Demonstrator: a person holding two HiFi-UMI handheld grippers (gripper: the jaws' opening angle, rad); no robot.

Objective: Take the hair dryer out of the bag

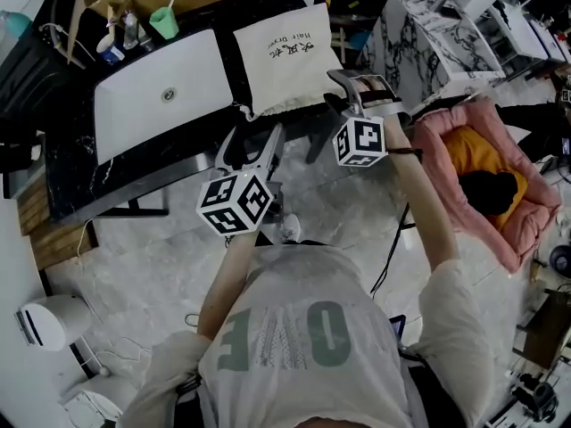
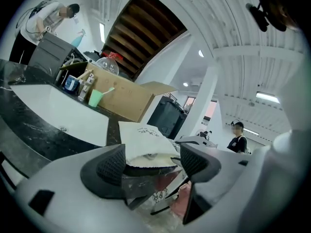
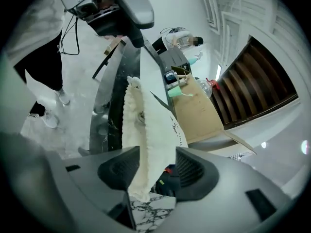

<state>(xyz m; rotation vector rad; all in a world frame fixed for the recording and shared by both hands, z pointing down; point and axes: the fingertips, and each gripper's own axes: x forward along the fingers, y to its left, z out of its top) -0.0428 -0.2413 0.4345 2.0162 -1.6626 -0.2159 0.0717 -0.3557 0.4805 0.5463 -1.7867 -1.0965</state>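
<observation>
- Dark marble counter (image 1: 71,185) with a white sink (image 1: 161,96) carries the cream drawstring bag (image 1: 287,56), lying flat with its gathered mouth toward the person; no hair dryer shows, so I judge it is inside the bag
- right gripper (image 3: 158,166) is rolled onto its side so its fingers straddle the ruffled mouth edge; they stand apart, with cloth between them but not pinched
- left gripper (image 2: 151,161) points almost level at the same mouth; fingers released, nothing grasped; likely the pair is set to spread the opening
- both forearms reach forward over the counter's edge
</observation>
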